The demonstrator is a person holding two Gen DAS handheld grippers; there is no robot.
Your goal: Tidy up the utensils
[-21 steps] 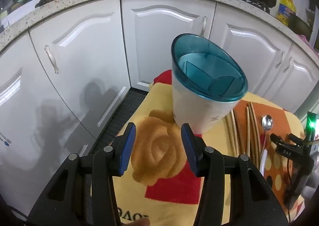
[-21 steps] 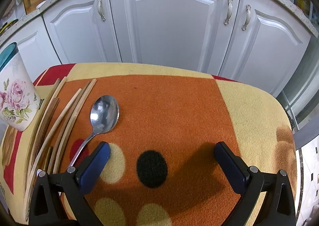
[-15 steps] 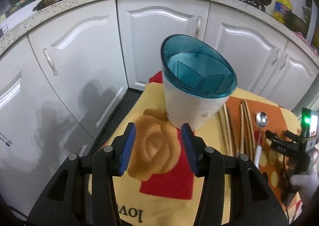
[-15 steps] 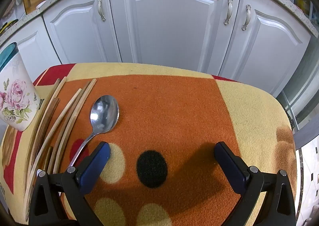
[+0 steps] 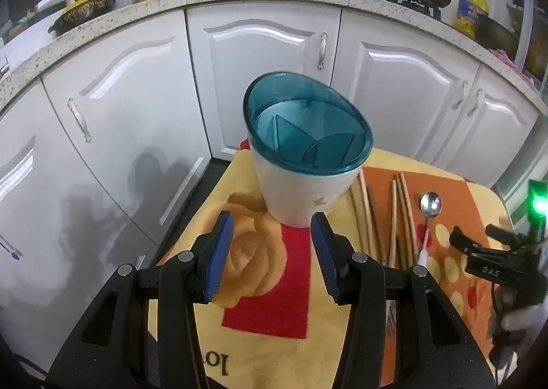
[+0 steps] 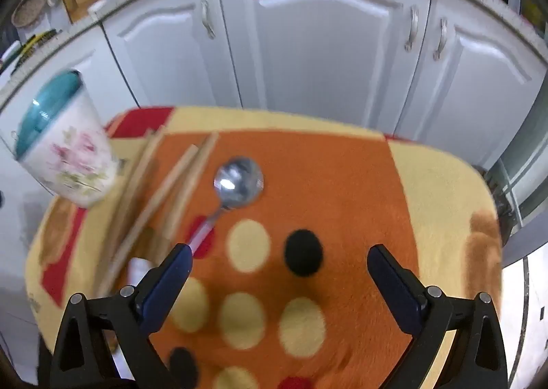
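**Both grippers empty over the cloth, utensils not yet in the holder**

Left wrist view: left gripper [image 5: 270, 252] hangs above the patterned cloth [image 5: 263, 306], jaws apart, nothing between the blue pads. It sits over the yellow rose and red patch. Just ahead of the fingertips stands the utensil holder [image 5: 301, 197]: white body, teal see-through rim, dividers inside, no utensils seen in it. It stands upright at the cloth's far left end, near the white cabinet doors [image 5: 263, 80].

Right of the holder, wooden chopsticks [image 5: 399, 217] lie flat on the cloth, roughly parallel, pointing away from camera; the nearest ones run right beside the holder's base. Right of them lies a metal spoon [image 5: 430, 205], bowl up and far end, pale handle toward the camera. At the far right edge the right gripper [image 5: 493, 252] shows only as black body with a green light; fingers not readable there.

Right wrist view (motion-blurred): holder [image 6: 65, 149] at left with floral print, chopsticks [image 6: 161, 190] fanned beside it, spoon [image 6: 238, 181] right of them on the orange area. Spoon handle ends just beside the left fingertip [image 6: 178, 262] of the right gripper [image 6: 279, 260]; contact unclear. Jaws wide apart, gripping nothing, above the dotted part of the cloth [image 6: 342, 190]. White cabinets [image 6: 325, 46] behind.
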